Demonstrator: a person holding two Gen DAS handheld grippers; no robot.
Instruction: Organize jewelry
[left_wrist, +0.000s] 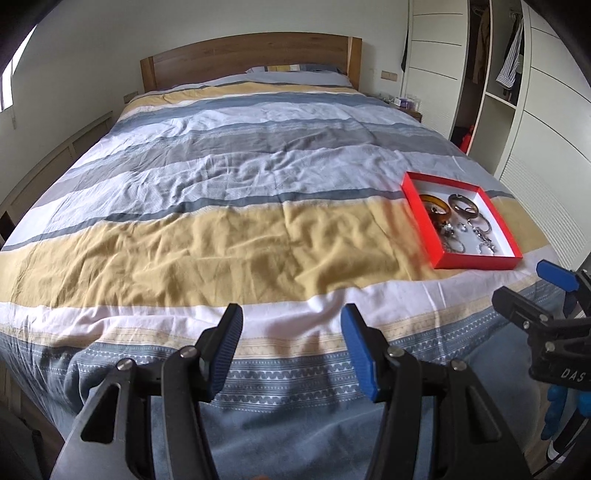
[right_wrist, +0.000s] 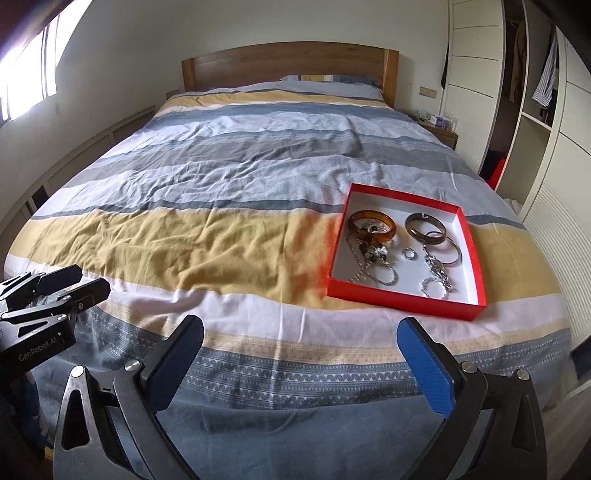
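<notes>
A red box (right_wrist: 402, 293) lay on the bed (right_wrist: 221, 236) near its foot edge, toward the right side, holding an amber bangle (right_wrist: 372, 226), a brown bangle (right_wrist: 424, 229), a small ring (right_wrist: 407, 253) and silver chains (right_wrist: 373, 271). The left claw (left_wrist: 291, 345) and right claw (right_wrist: 301, 360) hovered over the foot edge, both spread and holding nothing.
</notes>
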